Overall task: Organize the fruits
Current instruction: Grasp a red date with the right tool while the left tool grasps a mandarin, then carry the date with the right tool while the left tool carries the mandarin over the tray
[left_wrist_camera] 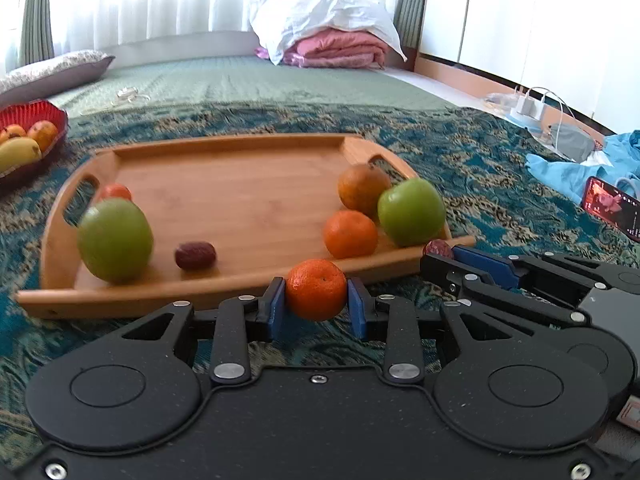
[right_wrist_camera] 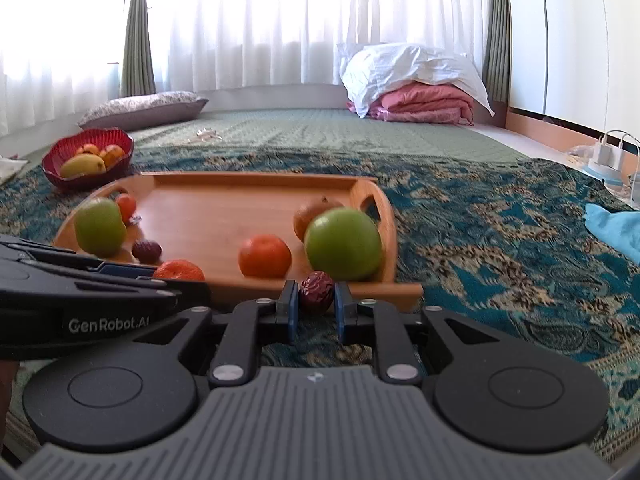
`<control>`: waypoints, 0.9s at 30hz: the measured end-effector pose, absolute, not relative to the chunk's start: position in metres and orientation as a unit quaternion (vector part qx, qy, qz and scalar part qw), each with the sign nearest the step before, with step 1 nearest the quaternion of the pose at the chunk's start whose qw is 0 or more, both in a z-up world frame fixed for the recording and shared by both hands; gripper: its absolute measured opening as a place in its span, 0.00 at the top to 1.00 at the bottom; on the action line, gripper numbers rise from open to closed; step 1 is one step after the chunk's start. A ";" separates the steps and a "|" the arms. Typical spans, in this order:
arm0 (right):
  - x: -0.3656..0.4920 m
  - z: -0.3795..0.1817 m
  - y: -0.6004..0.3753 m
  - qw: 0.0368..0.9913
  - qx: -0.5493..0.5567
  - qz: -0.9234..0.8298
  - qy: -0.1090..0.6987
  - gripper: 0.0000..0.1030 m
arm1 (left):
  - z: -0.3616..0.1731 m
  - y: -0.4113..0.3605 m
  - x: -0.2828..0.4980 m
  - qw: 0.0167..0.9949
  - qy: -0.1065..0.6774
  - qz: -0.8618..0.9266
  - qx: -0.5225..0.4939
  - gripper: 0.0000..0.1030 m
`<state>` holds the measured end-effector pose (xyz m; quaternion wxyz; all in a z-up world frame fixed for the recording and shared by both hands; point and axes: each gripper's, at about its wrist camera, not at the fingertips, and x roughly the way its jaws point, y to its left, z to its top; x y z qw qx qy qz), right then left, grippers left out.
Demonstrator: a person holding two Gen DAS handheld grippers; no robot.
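Note:
A wooden tray [left_wrist_camera: 240, 184] lies on the patterned blanket; it also shows in the right wrist view [right_wrist_camera: 224, 200]. On it are two green apples [left_wrist_camera: 115, 239] [left_wrist_camera: 412, 211], a tangerine [left_wrist_camera: 350, 233], a brownish orange [left_wrist_camera: 363, 188], a small orange fruit [left_wrist_camera: 116, 191] and a red date [left_wrist_camera: 195, 255]. My left gripper [left_wrist_camera: 316, 298] is shut on a tangerine [left_wrist_camera: 316, 290] at the tray's near edge. My right gripper [right_wrist_camera: 316, 296] is shut on a red date [right_wrist_camera: 317, 286], just right of the left gripper.
A red bowl [right_wrist_camera: 60, 152] with a banana and oranges stands left of the tray. A phone [left_wrist_camera: 612, 206], blue cloth [left_wrist_camera: 568, 172] and chargers [left_wrist_camera: 528, 108] lie to the right. Pillows and folded bedding [right_wrist_camera: 416, 96] are at the back.

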<state>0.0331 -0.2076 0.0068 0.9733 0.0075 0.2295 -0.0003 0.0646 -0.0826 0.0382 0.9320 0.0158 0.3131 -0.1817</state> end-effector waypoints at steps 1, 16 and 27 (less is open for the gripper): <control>0.034 0.009 -0.207 0.974 0.010 0.001 0.228 0.79 | 0.041 -0.081 0.064 0.933 0.310 -0.181 0.015 0.70; 0.064 0.033 -0.194 0.974 0.027 0.027 0.223 0.79 | 0.072 -0.043 0.095 0.949 0.285 -0.135 0.009 0.70; 0.124 0.044 -0.204 0.956 0.060 0.057 0.283 0.79 | 0.077 -0.013 0.158 0.942 0.320 -0.100 -0.017 0.70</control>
